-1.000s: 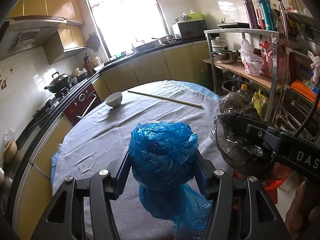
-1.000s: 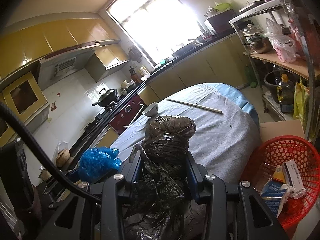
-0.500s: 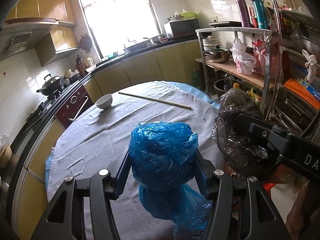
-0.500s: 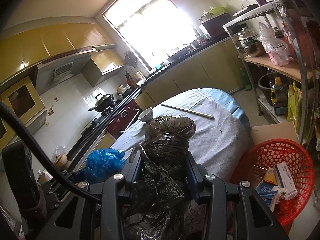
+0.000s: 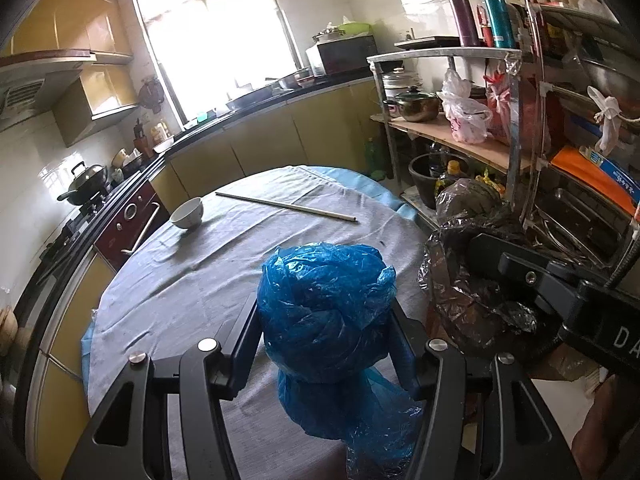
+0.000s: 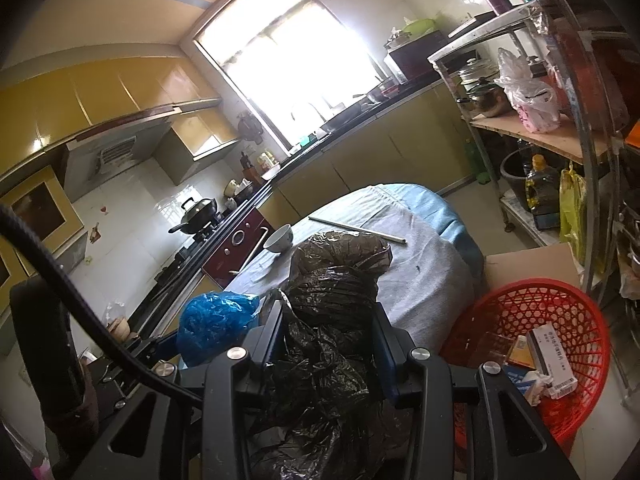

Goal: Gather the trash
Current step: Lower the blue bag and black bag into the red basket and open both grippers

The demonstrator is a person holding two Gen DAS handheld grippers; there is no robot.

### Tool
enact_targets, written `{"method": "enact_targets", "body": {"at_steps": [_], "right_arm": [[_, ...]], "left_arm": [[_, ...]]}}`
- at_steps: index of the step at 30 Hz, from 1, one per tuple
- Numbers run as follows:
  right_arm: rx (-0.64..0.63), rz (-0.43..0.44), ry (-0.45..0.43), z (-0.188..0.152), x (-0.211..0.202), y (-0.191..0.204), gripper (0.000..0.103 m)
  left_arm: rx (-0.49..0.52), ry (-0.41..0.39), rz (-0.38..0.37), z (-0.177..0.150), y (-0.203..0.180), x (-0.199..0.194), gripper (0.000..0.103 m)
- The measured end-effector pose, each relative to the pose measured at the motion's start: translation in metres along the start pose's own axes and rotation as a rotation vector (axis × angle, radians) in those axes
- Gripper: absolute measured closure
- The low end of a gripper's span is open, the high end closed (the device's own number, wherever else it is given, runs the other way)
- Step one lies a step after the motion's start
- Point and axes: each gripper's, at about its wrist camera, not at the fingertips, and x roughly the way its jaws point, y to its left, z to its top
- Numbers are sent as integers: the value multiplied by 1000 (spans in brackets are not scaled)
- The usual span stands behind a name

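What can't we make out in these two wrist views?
- Contents of the crumpled blue plastic bag and the crumpled black plastic bag: opaque film, both views.
- Bottom of the red plastic mesh basket: right view, covered by boxes, cut by the tongs' frame.
- Print on the white carton: too small.

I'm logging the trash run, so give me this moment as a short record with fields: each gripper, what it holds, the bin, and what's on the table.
left gripper: shut on blue plastic bag
right gripper: shut on black plastic bag
bin: red basket on floor beside table, holding small boxes
table: grey cloth, white bowl, chopsticks
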Motion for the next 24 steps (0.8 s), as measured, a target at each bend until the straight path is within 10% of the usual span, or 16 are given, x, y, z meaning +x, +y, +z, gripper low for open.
{"method": "enact_targets", "body": {"at_steps": [24], "right_arm": [[73,-84,-16,1,-29,-53,59]], "left_arm": [[42,29,-65,10,-42,17,43]]}}
